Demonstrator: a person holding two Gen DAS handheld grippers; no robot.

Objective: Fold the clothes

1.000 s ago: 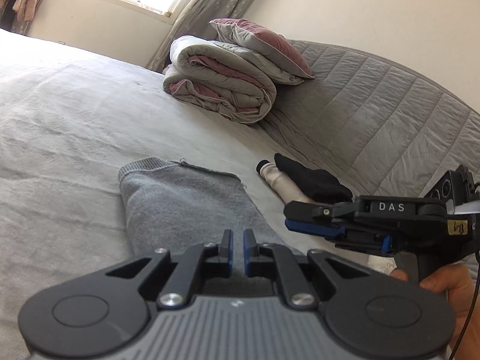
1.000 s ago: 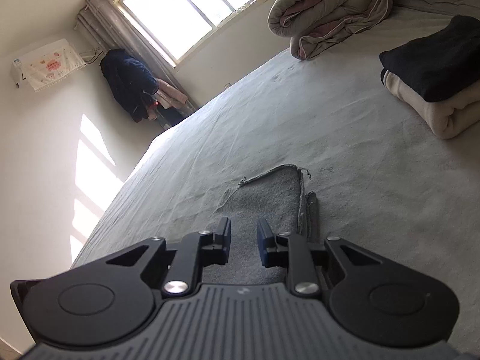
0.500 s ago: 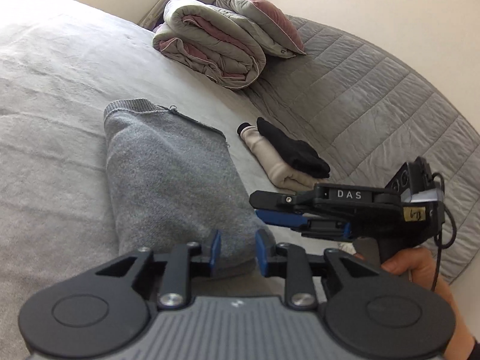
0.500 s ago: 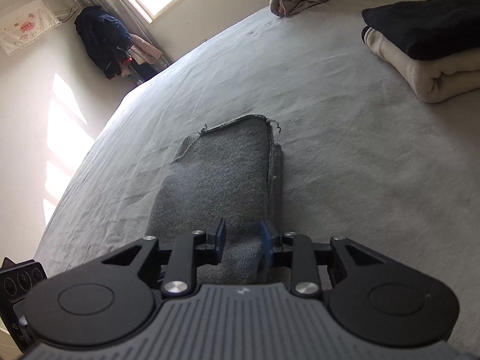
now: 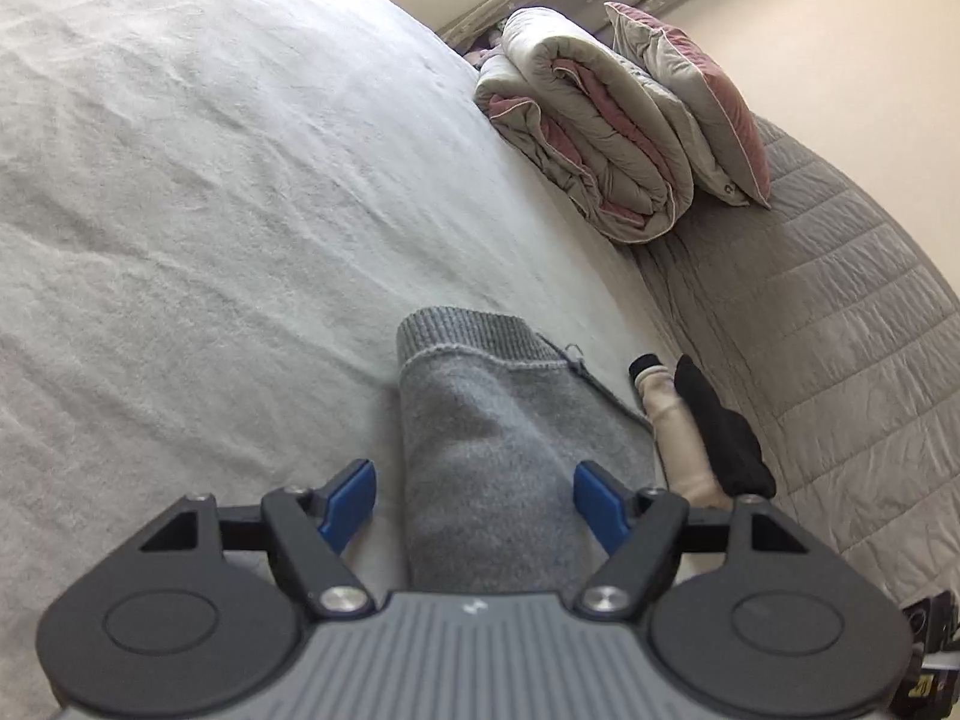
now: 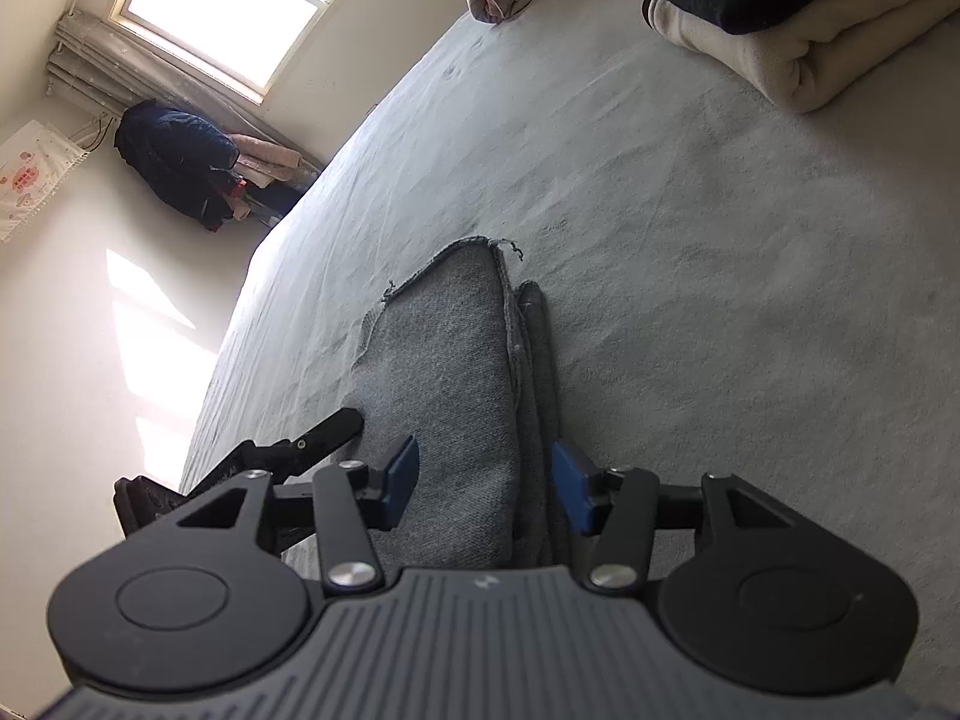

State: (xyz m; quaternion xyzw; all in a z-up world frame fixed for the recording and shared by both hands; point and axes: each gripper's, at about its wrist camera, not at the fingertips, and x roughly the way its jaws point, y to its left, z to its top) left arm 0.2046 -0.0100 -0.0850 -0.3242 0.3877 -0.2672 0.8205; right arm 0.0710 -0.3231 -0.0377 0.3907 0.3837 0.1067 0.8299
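Folded grey knit sweater (image 5: 480,450), laid on pale bedsheet (image 5: 210,210). Left gripper (image 5: 474,501) and right gripper (image 6: 483,483) are held spread wide, released, straddling the sweater's near end.

- My left gripper (image 5: 471,501) stands spread wide over the folded grey sweater (image 5: 480,450); bare bed sheet (image 5: 210,210) lies open to my left.
- To my right, the folded cream and black clothes (image 5: 702,432) lie near the sweater.
- Further ahead, the rolled duvet (image 5: 588,138) and pillow (image 5: 696,102) block the bed's far corner.
- My right gripper (image 6: 483,480) straddles the sweater's edge; my other gripper's finger (image 6: 327,429) sits just beside it.
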